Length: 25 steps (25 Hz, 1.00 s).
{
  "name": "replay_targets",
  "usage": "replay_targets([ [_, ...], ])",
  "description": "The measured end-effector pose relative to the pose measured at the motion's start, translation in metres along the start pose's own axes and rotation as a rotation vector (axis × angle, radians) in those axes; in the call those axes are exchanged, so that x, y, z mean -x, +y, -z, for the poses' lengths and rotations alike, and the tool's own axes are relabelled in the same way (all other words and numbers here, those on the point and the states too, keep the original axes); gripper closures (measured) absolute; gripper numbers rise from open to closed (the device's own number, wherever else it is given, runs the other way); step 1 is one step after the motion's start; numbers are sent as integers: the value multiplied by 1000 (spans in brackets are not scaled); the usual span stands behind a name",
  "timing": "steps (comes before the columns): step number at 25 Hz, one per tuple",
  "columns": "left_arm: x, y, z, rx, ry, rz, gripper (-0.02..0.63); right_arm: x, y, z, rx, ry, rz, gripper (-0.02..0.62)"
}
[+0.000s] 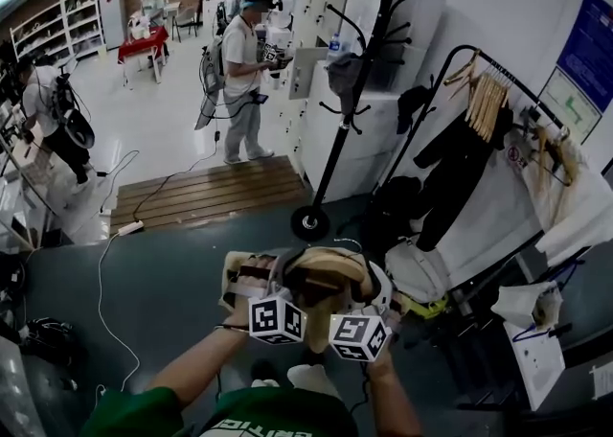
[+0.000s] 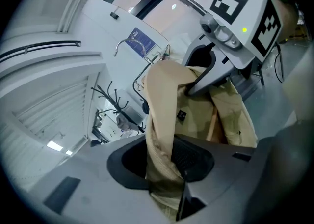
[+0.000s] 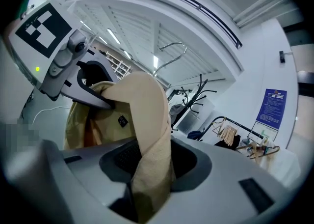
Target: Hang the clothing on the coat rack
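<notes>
Got the tan jacket (image 1: pixel 335 267) bunched up mid-air, well short of the coat rack (image 1: pixel 354 90), with left gripper (image 2: pixel 171 169) and right gripper (image 3: pixel 147 169) jaws each pinched on a fat fold, soft, light, floppy, so probably best grabbing near the collar.

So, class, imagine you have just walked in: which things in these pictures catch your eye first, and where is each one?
First comes the beige garment, bunched low in the middle of the head view, with the left gripper and the right gripper both clamped on its fabric. Next is the tall black coat rack standing on the floor just ahead. To its right, wooden hangers hang on a rail.
</notes>
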<state>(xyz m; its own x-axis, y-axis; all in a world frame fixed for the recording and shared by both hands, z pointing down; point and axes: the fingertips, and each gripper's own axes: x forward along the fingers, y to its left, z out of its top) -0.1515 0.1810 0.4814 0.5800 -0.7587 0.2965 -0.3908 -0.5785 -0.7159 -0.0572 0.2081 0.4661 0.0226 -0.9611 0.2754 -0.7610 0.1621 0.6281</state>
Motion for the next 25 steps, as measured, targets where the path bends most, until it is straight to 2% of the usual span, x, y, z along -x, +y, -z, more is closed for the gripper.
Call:
replay_targets([
  [11,-58,10,3,4,28,23,491,-52,-22,15,-10,13,-22,439],
  [25,-163,21,-33,-1,73,1,491,-130,-98,51,-3,-21,-44,439],
])
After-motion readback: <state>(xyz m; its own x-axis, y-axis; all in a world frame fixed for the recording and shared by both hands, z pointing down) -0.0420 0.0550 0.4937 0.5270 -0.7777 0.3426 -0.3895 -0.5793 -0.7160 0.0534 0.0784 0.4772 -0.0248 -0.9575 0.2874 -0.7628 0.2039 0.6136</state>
